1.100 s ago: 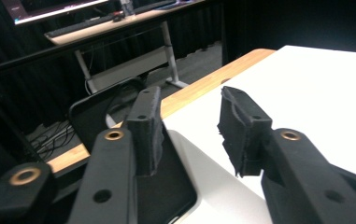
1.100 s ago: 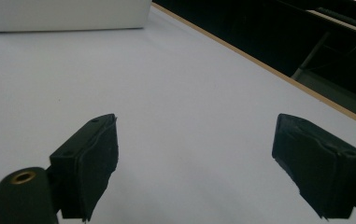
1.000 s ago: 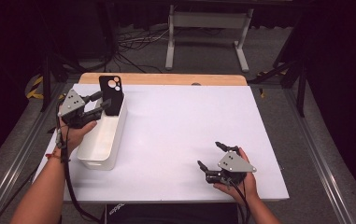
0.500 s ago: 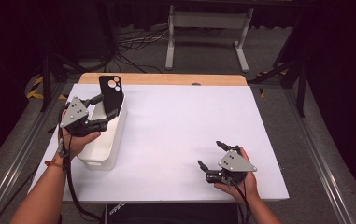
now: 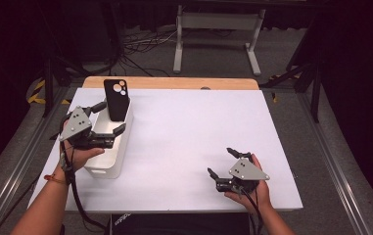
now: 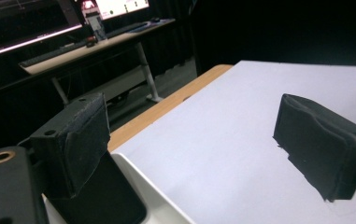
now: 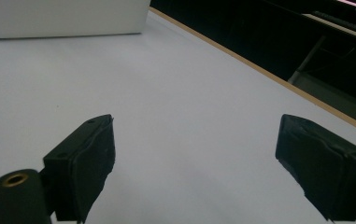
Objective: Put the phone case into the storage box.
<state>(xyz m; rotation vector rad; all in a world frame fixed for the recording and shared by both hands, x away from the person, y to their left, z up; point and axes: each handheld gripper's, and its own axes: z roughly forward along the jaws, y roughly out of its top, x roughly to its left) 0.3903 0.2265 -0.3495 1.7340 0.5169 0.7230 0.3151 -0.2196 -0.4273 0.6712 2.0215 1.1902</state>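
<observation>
White table (image 5: 198,142) carries everything, its wooden far edge showing as a strip beyond the white sheet. Near the left edge, towards the far-left corner, stands a white bin (image 5: 106,164), long and narrow, running from near to far. A black phone case (image 5: 116,99) stands upright in the bin's far end, leaning on the far wall, camera cut-out at the top.

The left gripper (image 5: 109,120) hangs over the bin just on the near side of the case; its jaws have just been opening and now stand released, wide apart, with nothing pressed between the pads. The right gripper (image 5: 223,161) rests near the table's near-right corner, well apart from the bin, jaws likewise spread and empty.

As a judgement, the case looks light and thin, somewhat flexible, smooth enough to slide; it should tip easily where it leans. Its upper long edges, clear of the bin wall, seem the best place to pinch.

The high view gives the whole layout and the case's upright pose. The left gripper view adds a close look at the case's dark surface (image 6: 103,196) just behind the left pad and the bin's rim (image 6: 154,196). The right gripper view shows the bin's side wall (image 7: 63,18) across bare table.
</observation>
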